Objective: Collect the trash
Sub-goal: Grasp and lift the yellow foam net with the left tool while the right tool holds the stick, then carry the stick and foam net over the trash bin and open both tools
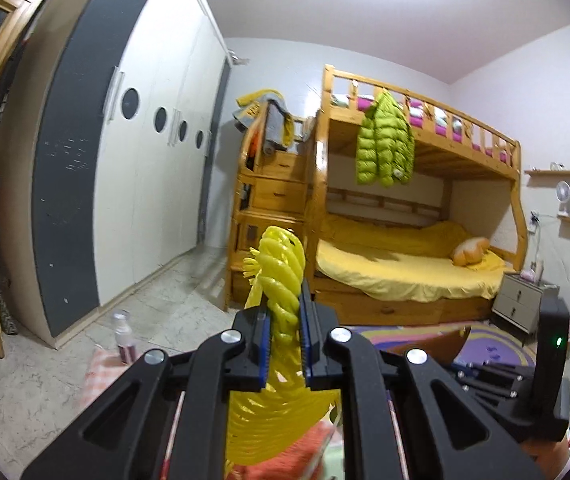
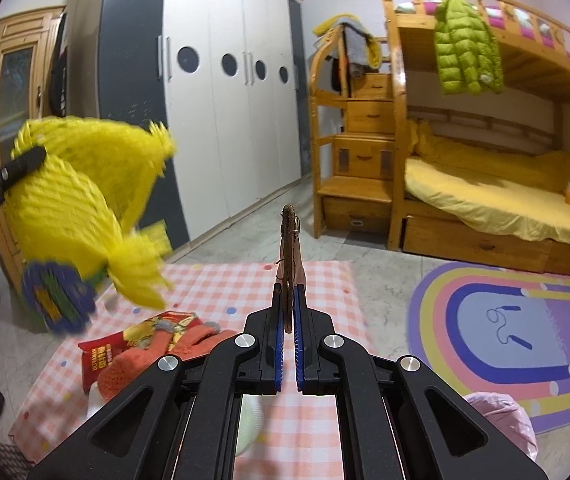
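Left gripper [image 1: 285, 312] was clamped nearly closed on yellow foam net [image 1: 281, 276], held up in air w/ blue label [image 2: 59, 300] dangling. Right gripper [image 2: 287, 308] was pinched tight on thin brown scrap [image 2: 288, 248] above pink checked mat [image 2: 317, 280].

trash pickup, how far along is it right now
Nothing visibly binned yet; no bin shows. In hand: the left gripper is shut on yellow foam netting, the right gripper on a thin brown scrap. Left on the checked mat: a red snack wrapper.
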`<state>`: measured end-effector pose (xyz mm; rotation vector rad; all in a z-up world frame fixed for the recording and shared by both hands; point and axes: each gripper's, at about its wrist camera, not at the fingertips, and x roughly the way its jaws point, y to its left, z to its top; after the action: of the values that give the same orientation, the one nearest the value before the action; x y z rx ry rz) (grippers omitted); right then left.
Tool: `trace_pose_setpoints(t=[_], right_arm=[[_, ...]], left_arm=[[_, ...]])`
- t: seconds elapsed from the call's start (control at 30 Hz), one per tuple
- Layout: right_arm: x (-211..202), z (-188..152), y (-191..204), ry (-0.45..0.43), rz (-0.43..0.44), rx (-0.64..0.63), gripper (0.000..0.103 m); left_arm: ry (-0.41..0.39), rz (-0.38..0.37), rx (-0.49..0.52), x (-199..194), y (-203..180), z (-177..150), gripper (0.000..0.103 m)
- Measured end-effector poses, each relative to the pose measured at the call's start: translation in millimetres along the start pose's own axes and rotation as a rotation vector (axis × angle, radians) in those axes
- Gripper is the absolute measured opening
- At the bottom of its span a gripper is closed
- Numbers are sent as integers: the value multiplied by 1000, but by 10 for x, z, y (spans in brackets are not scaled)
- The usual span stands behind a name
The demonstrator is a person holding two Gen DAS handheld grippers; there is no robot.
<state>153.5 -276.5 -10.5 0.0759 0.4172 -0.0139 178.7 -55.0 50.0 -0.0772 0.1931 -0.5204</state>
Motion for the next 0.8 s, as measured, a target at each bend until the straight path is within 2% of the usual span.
trace_pose_setpoints(t=[0.2, 0.3, 0.6, 0.8], right_arm=[[-355, -70, -446, -46, -93, 85, 5], [-536, -213, -712, -37, -148, 122, 5], [-936, -839, -1448, 65, -340, 201, 5], [-977, -1215, -1880, 148, -407, 287, 5]], left_arm=[[60, -93, 60, 222, -582, -205, 10], [100, -182, 101, 354, -1011, -344, 10], [224, -429, 163, 645, -2047, -828, 10], [367, -502, 133, 1026, -2412, -1204, 11]])
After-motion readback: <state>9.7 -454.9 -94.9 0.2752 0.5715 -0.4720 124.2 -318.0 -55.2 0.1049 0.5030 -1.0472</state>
